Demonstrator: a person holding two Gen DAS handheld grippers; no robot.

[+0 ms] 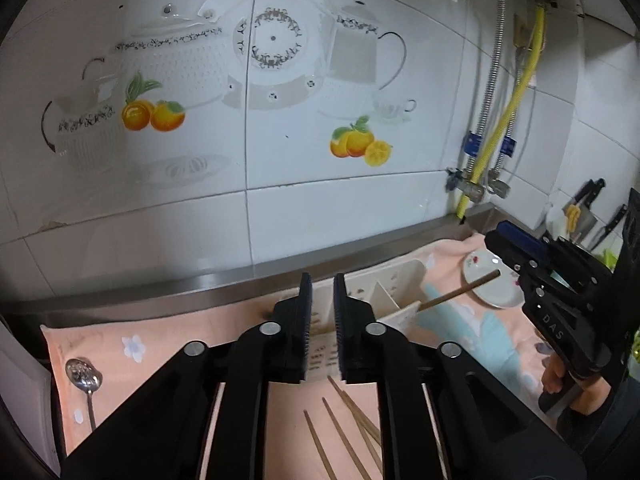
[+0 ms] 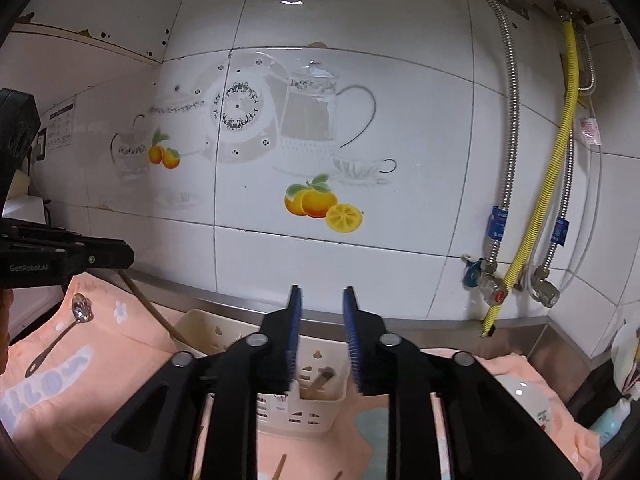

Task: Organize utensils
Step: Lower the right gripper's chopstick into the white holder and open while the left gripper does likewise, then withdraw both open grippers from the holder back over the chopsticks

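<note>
A cream plastic utensil holder (image 1: 394,300) (image 2: 316,380) stands on a peach towel (image 1: 200,332) (image 2: 120,344). One brown chopstick (image 1: 460,290) (image 2: 320,381) leans in its right compartment. Several loose chopsticks (image 1: 344,436) lie on the towel under my left gripper (image 1: 322,316). A metal spoon (image 1: 85,378) (image 2: 60,336) lies at the towel's left end. My left gripper is open and empty, hovering just before the holder. My right gripper (image 2: 322,336) is open and empty above the holder; it also shows in the left wrist view (image 1: 504,248).
A white flowered plate (image 1: 492,280) (image 2: 528,400) lies on the towel to the right. The tiled wall (image 1: 280,160) with pipes and valves (image 2: 496,284) stands close behind. Knives (image 1: 588,208) and dishes are at far right.
</note>
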